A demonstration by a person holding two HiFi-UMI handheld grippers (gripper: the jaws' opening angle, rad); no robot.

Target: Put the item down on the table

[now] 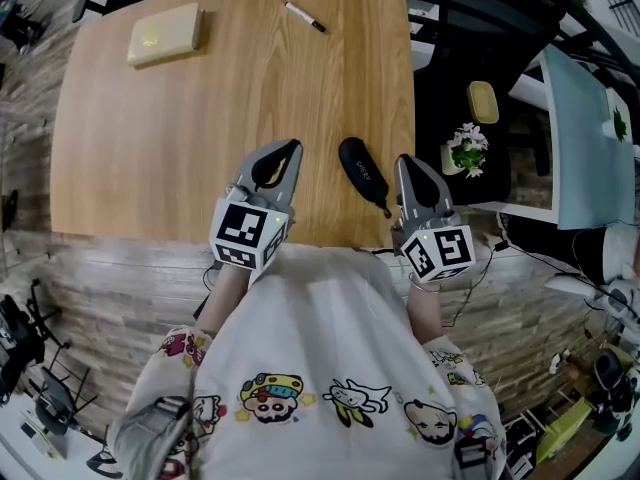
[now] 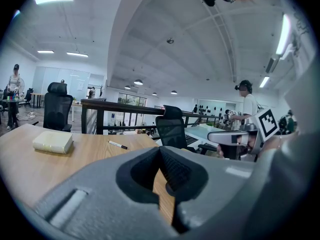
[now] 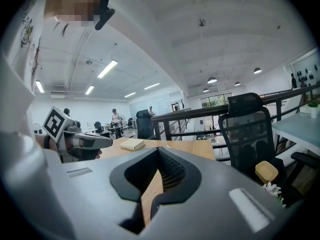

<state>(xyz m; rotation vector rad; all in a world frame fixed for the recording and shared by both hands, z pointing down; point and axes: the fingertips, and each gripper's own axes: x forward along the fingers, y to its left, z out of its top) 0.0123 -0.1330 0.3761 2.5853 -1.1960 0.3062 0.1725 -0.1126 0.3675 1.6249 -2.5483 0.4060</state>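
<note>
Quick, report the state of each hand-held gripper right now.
Left hand-held gripper: closed, jaws together, holding nothing.
Right hand-held gripper: closed, jaws together, holding nothing.

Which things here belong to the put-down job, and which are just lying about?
Job: black case lying on the table; left tongs and right tongs, both shut, empty.
Lying about: marker, yellow block, potted plant.
</note>
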